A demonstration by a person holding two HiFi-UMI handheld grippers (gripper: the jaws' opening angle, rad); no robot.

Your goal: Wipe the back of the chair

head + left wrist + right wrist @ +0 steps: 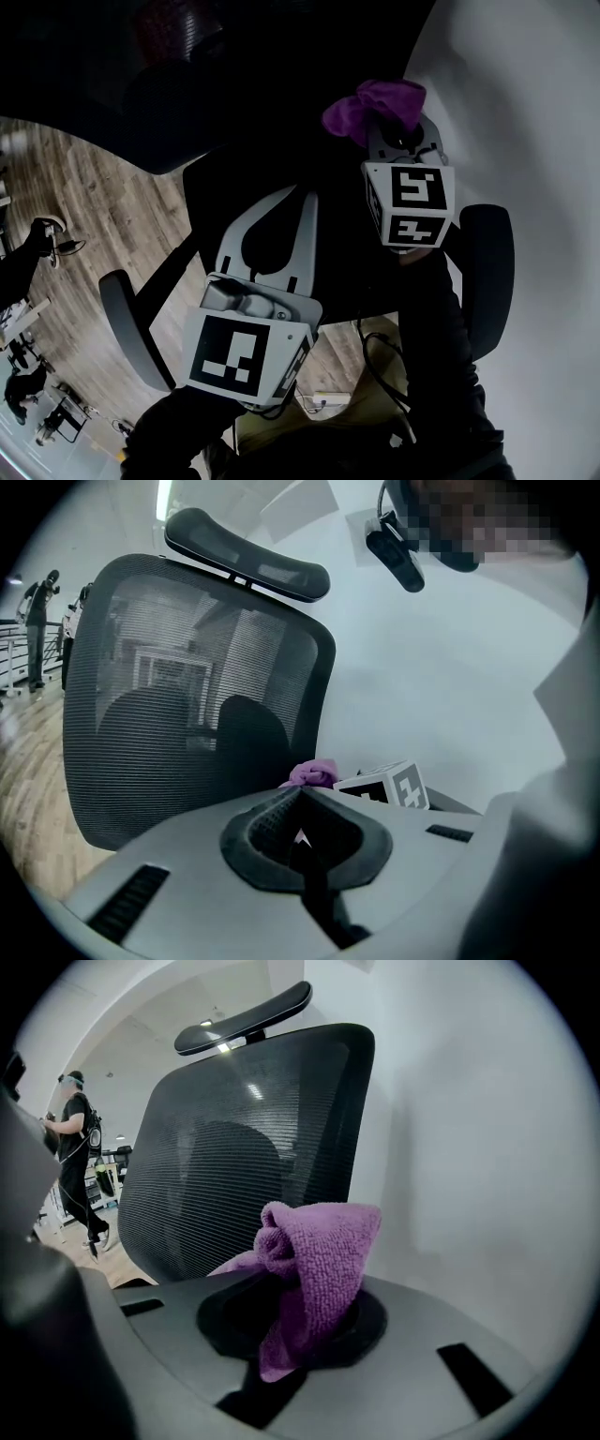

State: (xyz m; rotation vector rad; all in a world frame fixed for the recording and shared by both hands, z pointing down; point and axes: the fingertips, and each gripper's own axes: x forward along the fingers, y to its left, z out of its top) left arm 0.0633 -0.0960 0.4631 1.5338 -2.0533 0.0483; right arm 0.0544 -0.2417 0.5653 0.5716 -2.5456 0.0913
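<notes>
Near chair back edge, cloth in right hand-held gripper

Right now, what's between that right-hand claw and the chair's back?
Only the purple cloth, clamped in the right gripper; the right gripper view shows it before the mesh chair back. Contact can't be told.

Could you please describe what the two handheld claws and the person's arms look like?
Both the left claw and the right claw are light-grey plastic, with a dark rubbery lining inside the jaws. Each carries a white cube printed with black square markers. A black cable trails below the right one, and the person wears dark sleeves.
</notes>
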